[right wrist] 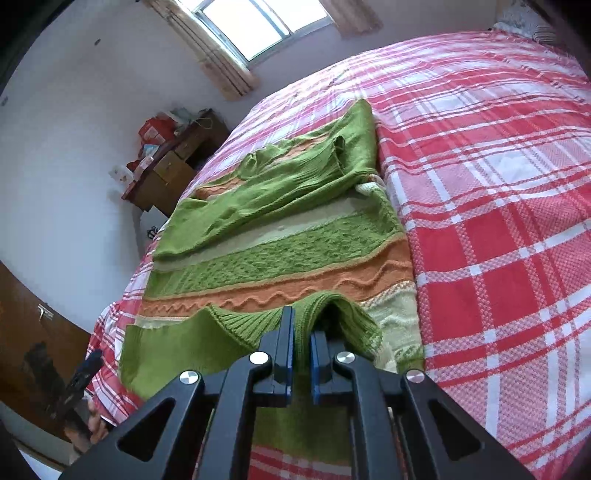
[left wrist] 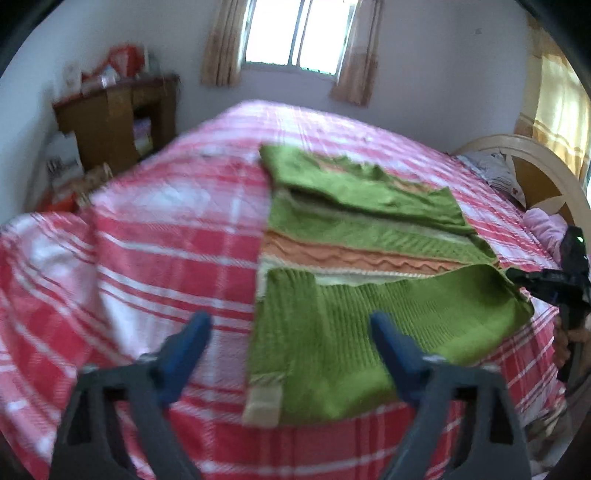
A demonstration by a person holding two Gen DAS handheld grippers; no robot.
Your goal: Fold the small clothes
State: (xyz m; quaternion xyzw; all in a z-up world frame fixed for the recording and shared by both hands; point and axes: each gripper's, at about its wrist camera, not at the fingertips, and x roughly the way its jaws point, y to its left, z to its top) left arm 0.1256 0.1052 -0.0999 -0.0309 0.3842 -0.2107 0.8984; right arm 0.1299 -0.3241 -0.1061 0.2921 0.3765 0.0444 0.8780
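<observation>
The green knitted sweater (right wrist: 280, 236), banded with orange and cream stripes, lies spread on the bed with one sleeve folded across its upper part and its ribbed hem edge nearest the cameras. It looks thick and soft, a chunky knit that should drape heavily, bunch rather than slide, and hold a crease poorly; the ribbed hem and the cuffs seem the firmest places to take hold, since the looser body knit would likely stretch under a pinch. The right gripper (right wrist: 302, 354) has its blue pads drawn close with a fold of that green hem lifted between them, so it appears clamped on the sweater's near corner. The left gripper (left wrist: 290, 332) hovers above the sweater's near edge with its blue fingers (left wrist: 388, 339) spread wide and nothing between them. Beneath the garment is a red, pink and white checked bedspread (right wrist: 498, 221), slightly rumpled at the near side, a soft surface that will give under pressure. Beyond stands a dark wooden desk (left wrist: 118, 110) cluttered with red packages, a bright window (left wrist: 299, 33) with beige curtains, and a pale curved headboard (left wrist: 535, 173).
</observation>
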